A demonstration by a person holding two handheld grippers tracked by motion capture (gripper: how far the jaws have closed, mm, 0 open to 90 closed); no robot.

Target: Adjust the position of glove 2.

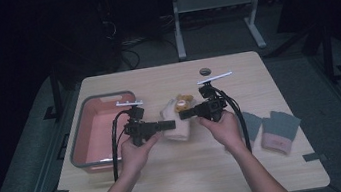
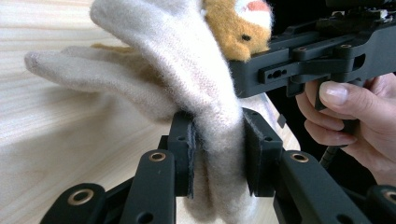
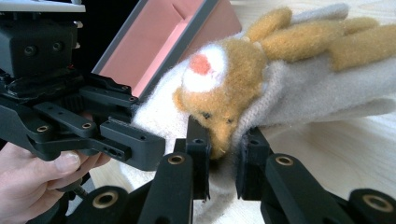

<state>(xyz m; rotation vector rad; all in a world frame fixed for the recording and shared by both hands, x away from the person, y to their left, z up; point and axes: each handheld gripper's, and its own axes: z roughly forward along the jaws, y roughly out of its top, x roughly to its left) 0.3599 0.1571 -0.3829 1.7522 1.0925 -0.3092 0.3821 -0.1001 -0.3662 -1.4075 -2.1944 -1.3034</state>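
Two black grippers: left gripper (image 1: 168,124) and right gripper (image 1: 185,114), each built of angular linked bars with brass-ringed pivots and small dark screws, ending in flat padded jaws. Topped by pale grey plates, with thick black cables looping back from each body toward the forearms. Bare forearms, no sleeves in sight; short trimmed nails on the fingers (image 2: 334,93) around the trigger.
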